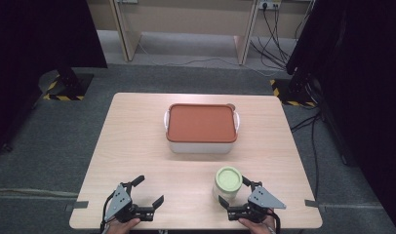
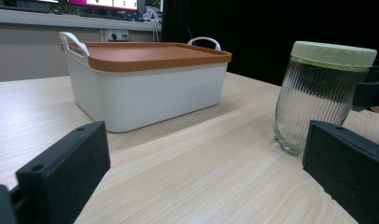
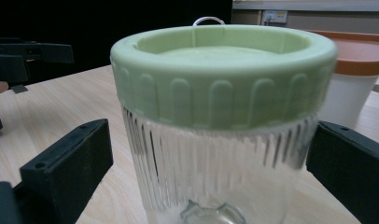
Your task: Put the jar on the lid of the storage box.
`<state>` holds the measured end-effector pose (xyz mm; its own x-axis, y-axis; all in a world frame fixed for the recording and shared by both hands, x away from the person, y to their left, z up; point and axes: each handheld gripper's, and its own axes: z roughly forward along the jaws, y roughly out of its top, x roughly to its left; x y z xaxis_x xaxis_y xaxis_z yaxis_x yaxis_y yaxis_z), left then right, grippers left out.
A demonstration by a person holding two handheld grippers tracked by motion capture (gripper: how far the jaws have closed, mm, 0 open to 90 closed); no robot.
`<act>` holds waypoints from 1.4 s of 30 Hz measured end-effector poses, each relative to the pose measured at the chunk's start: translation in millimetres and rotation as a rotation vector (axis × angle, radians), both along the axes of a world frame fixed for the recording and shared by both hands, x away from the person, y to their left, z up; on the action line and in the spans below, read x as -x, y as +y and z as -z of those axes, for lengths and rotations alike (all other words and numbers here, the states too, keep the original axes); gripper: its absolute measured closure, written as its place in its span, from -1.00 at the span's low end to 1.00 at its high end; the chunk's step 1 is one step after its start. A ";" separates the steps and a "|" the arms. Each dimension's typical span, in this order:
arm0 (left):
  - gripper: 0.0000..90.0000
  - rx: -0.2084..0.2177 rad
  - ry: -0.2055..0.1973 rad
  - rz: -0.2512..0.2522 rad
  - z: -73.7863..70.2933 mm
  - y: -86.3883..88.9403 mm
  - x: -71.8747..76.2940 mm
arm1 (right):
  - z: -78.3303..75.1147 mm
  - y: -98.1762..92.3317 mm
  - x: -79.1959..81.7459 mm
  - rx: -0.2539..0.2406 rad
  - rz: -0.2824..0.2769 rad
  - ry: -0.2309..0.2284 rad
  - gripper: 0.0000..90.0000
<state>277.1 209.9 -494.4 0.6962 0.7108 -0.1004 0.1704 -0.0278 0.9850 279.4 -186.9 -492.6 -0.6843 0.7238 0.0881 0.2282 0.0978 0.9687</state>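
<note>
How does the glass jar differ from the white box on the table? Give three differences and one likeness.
The jar is round, ribbed clear glass; the box is rectangular and opaque white. The jar's lid is pale green, the box's lid orange-brown. The box is wider. Both stand upright, lidded.

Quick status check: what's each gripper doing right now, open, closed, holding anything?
Left gripper: open, holding nothing, above bare table.
Right gripper: open, jaws either side of the glass jar, not yet closed on it.
</note>
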 end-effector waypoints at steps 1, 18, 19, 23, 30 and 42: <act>-1.00 -0.001 -0.001 0.001 0.0 0.0 0.1 | -0.2 1.1 -1.0 0.003 0.001 -0.001 -0.98; -1.00 0.001 0.000 0.000 -0.1 0.3 0.0 | 1.7 6.1 -10.8 0.001 -0.002 0.010 -0.93; -1.00 0.001 0.000 0.000 -0.1 0.3 0.1 | 1.8 6.6 -11.1 0.003 -0.003 0.009 -0.92; -1.00 0.000 -0.001 0.002 -0.1 0.1 0.1 | 4.1 7.2 -12.1 0.002 -0.005 0.017 -0.82; -1.00 0.001 0.001 0.001 0.2 -0.1 -0.1 | 4.9 7.3 -12.7 0.007 -0.002 0.019 -0.76; -1.00 0.001 0.002 0.001 0.2 0.0 -0.1 | -0.8 10.2 -12.9 0.019 0.023 0.015 -0.74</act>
<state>277.2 209.9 -494.6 0.6964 0.7103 -0.1023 0.1723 -0.0272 0.9847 292.3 -176.7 -491.8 -0.6666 0.7406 0.0845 0.2448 0.1104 0.9633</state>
